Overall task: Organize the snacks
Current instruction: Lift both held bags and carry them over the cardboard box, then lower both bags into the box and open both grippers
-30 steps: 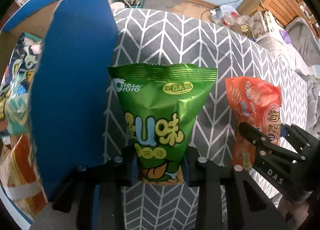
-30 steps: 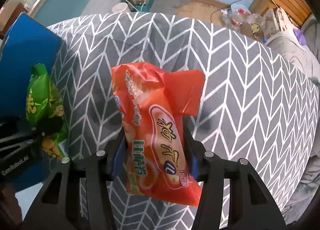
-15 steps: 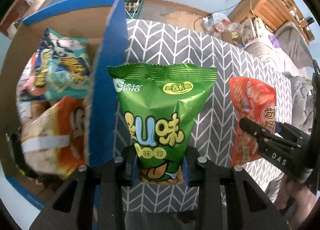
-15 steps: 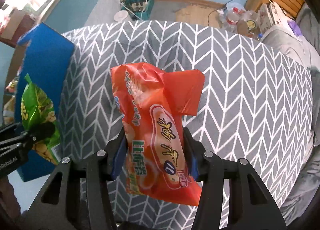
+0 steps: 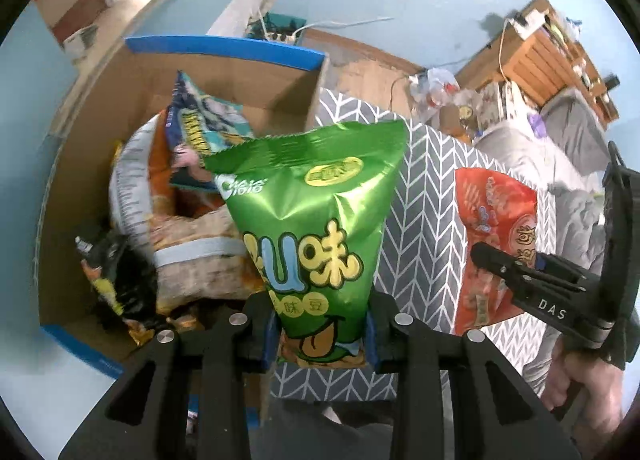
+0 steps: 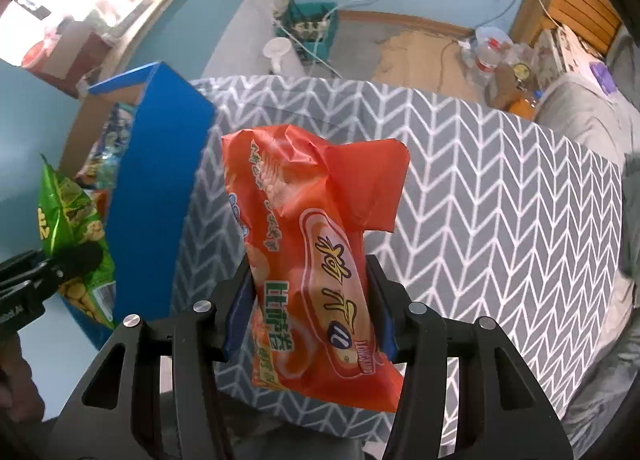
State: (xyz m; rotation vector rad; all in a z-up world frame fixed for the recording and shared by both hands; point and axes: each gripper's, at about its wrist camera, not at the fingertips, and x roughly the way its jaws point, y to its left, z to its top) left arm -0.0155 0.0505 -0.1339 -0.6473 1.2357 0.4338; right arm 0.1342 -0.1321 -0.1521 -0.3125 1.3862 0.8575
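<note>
My left gripper (image 5: 322,334) is shut on a green snack bag (image 5: 316,220) and holds it upright above the right wall of an open cardboard box with blue sides (image 5: 224,50). The box holds several snack bags (image 5: 188,228). My right gripper (image 6: 310,324) is shut on an orange snack bag (image 6: 316,244), held in the air over the grey chevron table (image 6: 500,200), right of the box (image 6: 160,180). The orange bag (image 5: 496,228) shows at the right of the left wrist view; the green bag (image 6: 68,228) shows at the left of the right wrist view.
The box stands at the table's left end. Beyond the table lie a floor with cables and a power strip (image 6: 308,28), a white cup-like object (image 6: 280,54), plastic bottles (image 6: 492,52), a wooden slatted frame (image 5: 532,48) and grey bedding (image 5: 560,148).
Both grippers have risen with their bags. The left gripper has moved left over the box wall, so the inside of the box has come into view.
</note>
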